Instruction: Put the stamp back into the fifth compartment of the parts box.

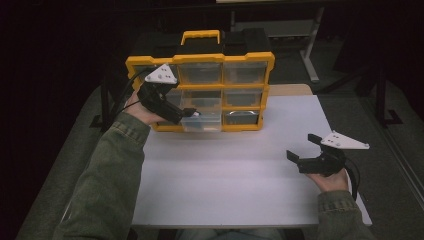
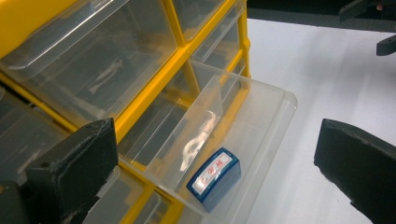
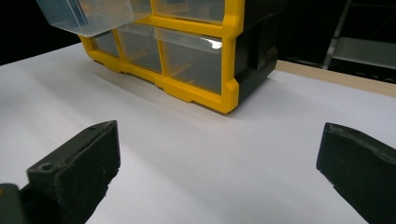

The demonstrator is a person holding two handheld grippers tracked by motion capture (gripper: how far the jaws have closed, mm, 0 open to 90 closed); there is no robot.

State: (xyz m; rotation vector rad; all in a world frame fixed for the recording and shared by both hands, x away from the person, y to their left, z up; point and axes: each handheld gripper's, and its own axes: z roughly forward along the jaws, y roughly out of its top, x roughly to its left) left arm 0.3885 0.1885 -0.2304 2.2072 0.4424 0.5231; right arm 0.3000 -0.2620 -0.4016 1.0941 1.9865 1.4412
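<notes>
R hand-held gripper (image 1: 298, 154) sits near the worktop's (image 1: 225, 195) near-right corner, jaws spread wide, nothing btwn them, parked just above the white surface & well apart from the organizer.

Mid-left: L hand-held gripper (image 1: 192, 113) is at the pulled-out clear drawer (image 2: 261, 116), bottom row, middle column of the yellow organizer (image 1: 200, 57), which stands at the far-left part of the worktop. Its jaws are wide too, empty, hanging over the drawer mouth. In the L gripper view a small blue stamp (image 2: 215, 179) w/ a red-printed label lies flat on the drawer floor, close to the front wall, on the near side of the clear divider. It looks let go, not held.

Step in hand, as I read it: stamp is in, so drawer needs shutting. To do that well:
- Back the L jaws clear of the drawer rim first, so no pad catches the front lip.
- Push on the middle of the drawer front, straight toward the far edge; off-centre push prob. skews it in the rails.
- Go slow, since the light stamp may slide or tip.
- Organizer is light plastic & could scoot toward the far edge; R gripper is free to brace the frame's right side if it does.
- Stop when the front sits flush w/ neighbouring drawers.
</notes>
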